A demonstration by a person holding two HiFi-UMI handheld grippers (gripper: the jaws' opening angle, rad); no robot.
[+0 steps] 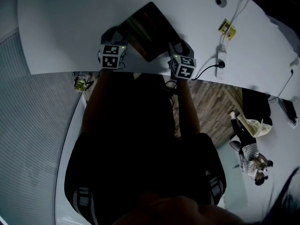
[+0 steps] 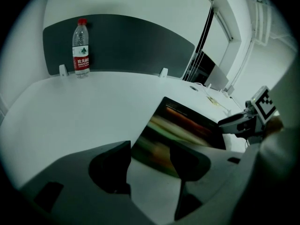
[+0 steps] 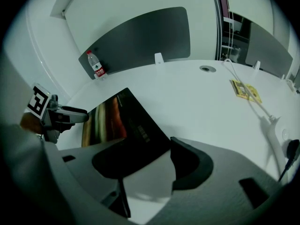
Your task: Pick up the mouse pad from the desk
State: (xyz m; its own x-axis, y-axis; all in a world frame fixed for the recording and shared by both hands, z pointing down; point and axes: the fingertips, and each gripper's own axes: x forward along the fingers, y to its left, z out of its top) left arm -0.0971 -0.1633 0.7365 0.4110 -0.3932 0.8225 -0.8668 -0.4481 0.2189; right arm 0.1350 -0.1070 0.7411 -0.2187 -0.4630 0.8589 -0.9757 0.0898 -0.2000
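The mouse pad point(image 1: 149, 29), a dark glossy rectangle, lies at an angle on the white desk point(image 1: 65, 22) near its front edge. My left gripper point(image 1: 122, 31) stands at the pad's left corner and my right gripper point(image 1: 174, 45) at its right corner. In the left gripper view the pad point(image 2: 187, 125) reaches in between the wide-apart jaws of the left gripper point(image 2: 150, 150). In the right gripper view a corner of the pad point(image 3: 117, 118) runs under one jaw of the right gripper point(image 3: 151, 146). Both grippers are open, and neither has its pads pressed on the mouse pad.
A water bottle point(image 2: 80, 48) stands against the grey partition point(image 2: 122, 41) at the desk's far side. A yellow packet point(image 1: 227, 28), a power strip point(image 1: 221, 60) with cables and a cable hole point(image 1: 220, 0) lie to the right. A person point(image 1: 251, 156) is on the floor at the right.
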